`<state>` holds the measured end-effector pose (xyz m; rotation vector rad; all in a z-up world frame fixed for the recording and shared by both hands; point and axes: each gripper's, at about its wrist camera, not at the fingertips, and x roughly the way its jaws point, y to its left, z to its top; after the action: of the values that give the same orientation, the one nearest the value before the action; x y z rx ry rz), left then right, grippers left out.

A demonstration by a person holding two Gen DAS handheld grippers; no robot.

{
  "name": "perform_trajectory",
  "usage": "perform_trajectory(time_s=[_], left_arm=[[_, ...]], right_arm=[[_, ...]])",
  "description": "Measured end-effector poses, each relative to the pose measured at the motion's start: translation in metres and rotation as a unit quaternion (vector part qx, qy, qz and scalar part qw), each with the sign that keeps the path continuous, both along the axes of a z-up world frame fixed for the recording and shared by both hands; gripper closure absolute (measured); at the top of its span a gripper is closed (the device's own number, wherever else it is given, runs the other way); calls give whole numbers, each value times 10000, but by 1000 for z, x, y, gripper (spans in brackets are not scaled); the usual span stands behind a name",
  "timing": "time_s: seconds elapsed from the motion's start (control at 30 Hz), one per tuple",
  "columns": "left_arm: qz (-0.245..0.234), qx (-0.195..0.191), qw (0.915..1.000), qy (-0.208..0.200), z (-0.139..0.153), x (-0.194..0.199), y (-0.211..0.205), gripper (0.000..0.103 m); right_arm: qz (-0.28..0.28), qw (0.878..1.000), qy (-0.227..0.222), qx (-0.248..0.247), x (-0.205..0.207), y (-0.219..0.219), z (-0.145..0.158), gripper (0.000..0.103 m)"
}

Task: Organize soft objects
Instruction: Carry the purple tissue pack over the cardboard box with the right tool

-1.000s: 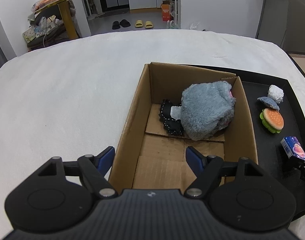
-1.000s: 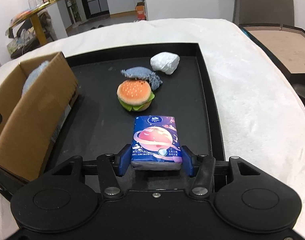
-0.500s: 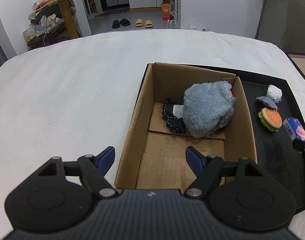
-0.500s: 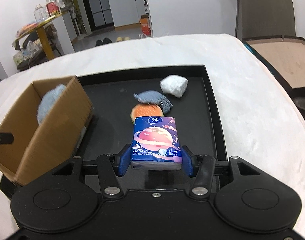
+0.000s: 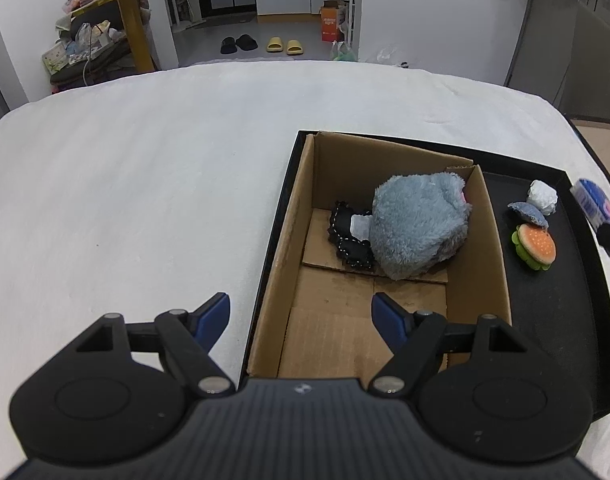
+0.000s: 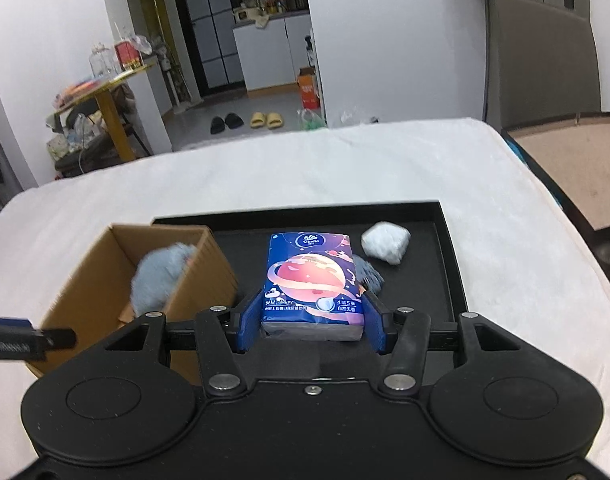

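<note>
The right claw (image 6: 312, 326), clamped on the tissue pack (image 6: 312, 280), has lifted it clear of the tray (image 6: 449, 280), right of the cardboard box (image 6: 85, 272). Dropping it in comes next. The left claw (image 5: 301, 316) gapes wide, empty, above the box's near end.

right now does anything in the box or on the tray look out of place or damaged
Nothing looks damaged or spilled. The cardboard box holds a grey plush toy leaning on a black pouch. One oddity: the box stands on the black tray, crowding its left half. The right gripper holds a tissue pack above the tray.
</note>
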<state>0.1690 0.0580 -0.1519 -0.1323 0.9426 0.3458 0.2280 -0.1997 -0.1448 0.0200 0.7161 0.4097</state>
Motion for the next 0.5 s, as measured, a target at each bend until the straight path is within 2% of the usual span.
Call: perform_trajectory(time_s=[0.2, 0.5], left_arm=[[-3, -141, 9999, -64, 2, -4, 7, 27], [22, -390, 9991, -147, 1, -7, 19, 30]], right_arm=[[74, 9999, -147, 40, -1, 14, 15, 52], [311, 9993, -205, -3, -5, 38, 21, 52]])
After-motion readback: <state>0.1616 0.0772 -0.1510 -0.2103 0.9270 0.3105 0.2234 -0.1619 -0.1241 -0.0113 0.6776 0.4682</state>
